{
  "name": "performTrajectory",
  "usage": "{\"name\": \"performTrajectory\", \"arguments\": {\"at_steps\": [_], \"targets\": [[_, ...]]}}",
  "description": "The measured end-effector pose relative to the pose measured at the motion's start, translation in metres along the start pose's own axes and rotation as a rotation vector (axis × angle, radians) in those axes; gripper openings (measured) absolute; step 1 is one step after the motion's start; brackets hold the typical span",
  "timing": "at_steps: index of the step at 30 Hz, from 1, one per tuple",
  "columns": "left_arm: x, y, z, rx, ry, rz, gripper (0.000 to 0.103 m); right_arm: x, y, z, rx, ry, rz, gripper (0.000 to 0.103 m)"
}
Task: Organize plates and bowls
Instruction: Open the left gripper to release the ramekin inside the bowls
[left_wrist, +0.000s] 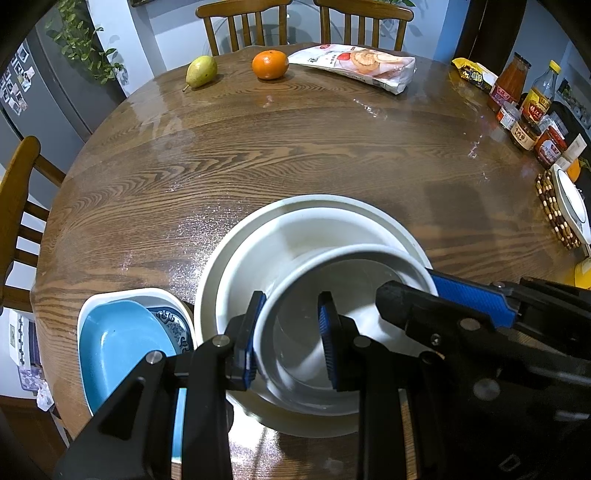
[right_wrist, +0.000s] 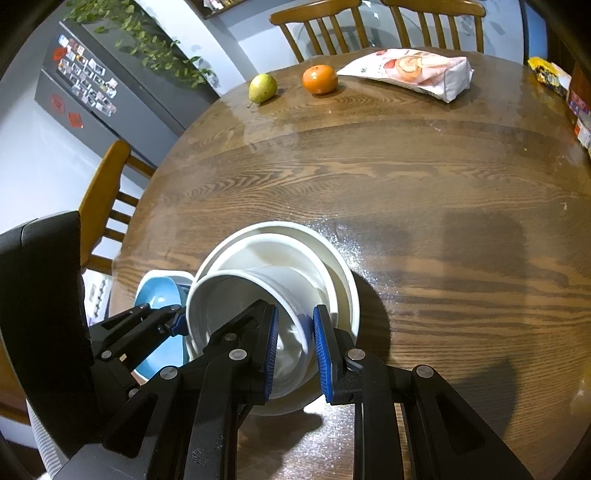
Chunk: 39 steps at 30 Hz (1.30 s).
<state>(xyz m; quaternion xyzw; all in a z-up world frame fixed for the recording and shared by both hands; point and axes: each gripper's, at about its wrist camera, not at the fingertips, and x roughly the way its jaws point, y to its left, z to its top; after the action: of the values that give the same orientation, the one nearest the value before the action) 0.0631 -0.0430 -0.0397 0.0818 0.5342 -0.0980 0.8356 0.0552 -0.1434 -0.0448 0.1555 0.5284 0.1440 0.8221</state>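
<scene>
A small white bowl (left_wrist: 354, 258) sits tilted inside two nested larger white bowls (left_wrist: 236, 254) at the near edge of the round wooden table (left_wrist: 258, 147). My left gripper (left_wrist: 291, 339) straddles the small bowl's left rim, one finger outside and one inside, with a gap around the wall. My right gripper (right_wrist: 295, 354) straddles its right rim (right_wrist: 295, 314) in the same way, and its blue pad also shows in the left wrist view (left_wrist: 469, 295). A blue dish (left_wrist: 118, 339) lies on a white patterned plate (left_wrist: 173, 321) to the left of the bowls.
A pear (left_wrist: 201, 70), an orange (left_wrist: 270, 64) and a snack bag (left_wrist: 358, 66) lie at the far side. Sauce bottles and jars (left_wrist: 528, 107) stand at the right, with a beaded trivet (left_wrist: 554, 210). Wooden chairs (left_wrist: 243, 26) surround the table.
</scene>
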Motion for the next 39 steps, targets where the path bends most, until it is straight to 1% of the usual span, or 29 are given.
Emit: {"name": "performTrajectory", "arguments": {"at_steps": [12,14,21,37,39], "targets": [[-0.001,-0.002,-0.001,0.011,-0.002,0.011,0.026,-0.001,-0.003,-0.002,0.010,-0.002,0.011,0.023],[-0.001,-0.003,-0.002,0.009,-0.001,0.010,0.029,-0.001,-0.003,-0.002,0.013,-0.002,0.011,0.023],[-0.005,-0.003,-0.001,0.004,-0.008,0.001,0.029,-0.003,-0.003,-0.002,0.022,-0.008,0.010,0.023],[-0.010,-0.003,-0.001,0.006,-0.020,0.006,0.030,-0.009,0.000,-0.004,0.020,-0.021,0.010,0.023],[-0.012,-0.002,-0.001,0.005,-0.027,0.013,0.034,-0.011,0.000,-0.003,0.019,-0.029,0.006,0.023]]}}
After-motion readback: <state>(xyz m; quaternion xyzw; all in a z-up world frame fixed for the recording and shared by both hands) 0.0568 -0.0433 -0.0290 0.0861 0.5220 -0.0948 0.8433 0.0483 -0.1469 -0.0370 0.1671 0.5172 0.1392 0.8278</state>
